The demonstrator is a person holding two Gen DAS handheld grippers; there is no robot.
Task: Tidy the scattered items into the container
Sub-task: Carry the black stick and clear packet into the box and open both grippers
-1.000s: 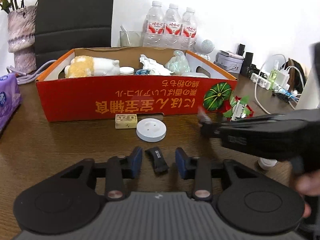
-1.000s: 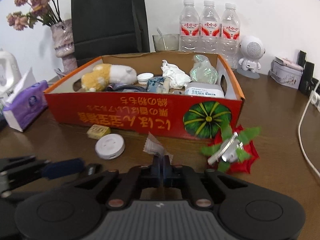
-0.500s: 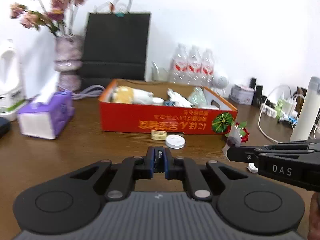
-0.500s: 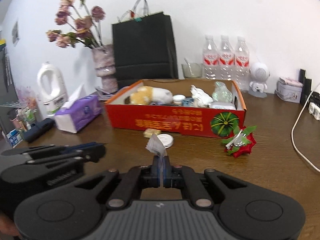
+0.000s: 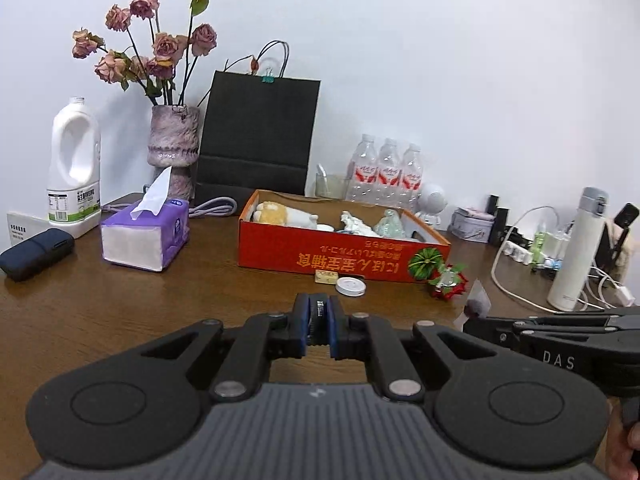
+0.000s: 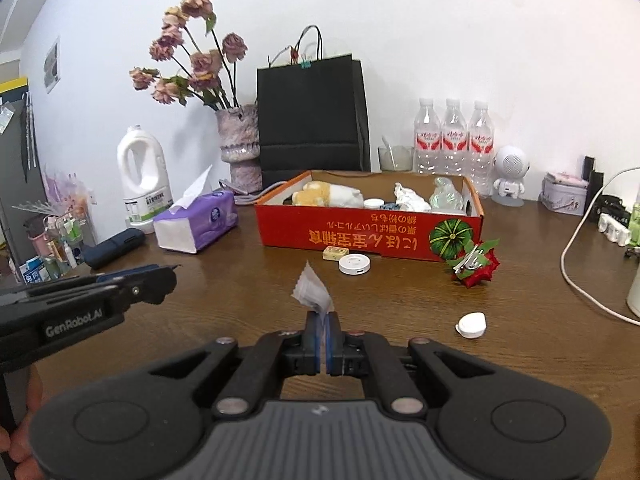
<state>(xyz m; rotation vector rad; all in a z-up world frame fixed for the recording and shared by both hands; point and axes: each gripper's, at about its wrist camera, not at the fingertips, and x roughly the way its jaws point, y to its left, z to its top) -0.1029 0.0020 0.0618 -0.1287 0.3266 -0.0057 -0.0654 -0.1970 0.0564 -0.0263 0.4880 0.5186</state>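
Observation:
The red cardboard box (image 5: 344, 260) (image 6: 368, 236) stands mid-table and holds a plush toy (image 6: 328, 194), crumpled wrappers and a jar. My left gripper (image 5: 319, 320) is shut on a small black stick with a white label (image 5: 319, 312), held above the near table. Pinched in my shut right gripper (image 6: 322, 320) is a small white sachet (image 6: 312, 290), also raised. Before the box lie a yellow block (image 6: 335, 253), a white disc (image 6: 354, 263) and a red-green flower clip (image 6: 476, 266). A white cap (image 6: 472, 325) lies nearer, on the right.
A purple tissue pack (image 5: 144, 236), a white jug (image 5: 74, 176), a vase of dried roses (image 5: 174, 152) and a dark case (image 5: 36, 254) stand left. Behind the box are a black bag (image 5: 256, 140) and water bottles (image 5: 386, 176). A white flask (image 5: 576, 248) and cables occupy the right.
My left gripper shut on the black stick that lay on the table and lifted it. Both grippers drew back and up from the box, the right still gripping the sachet.

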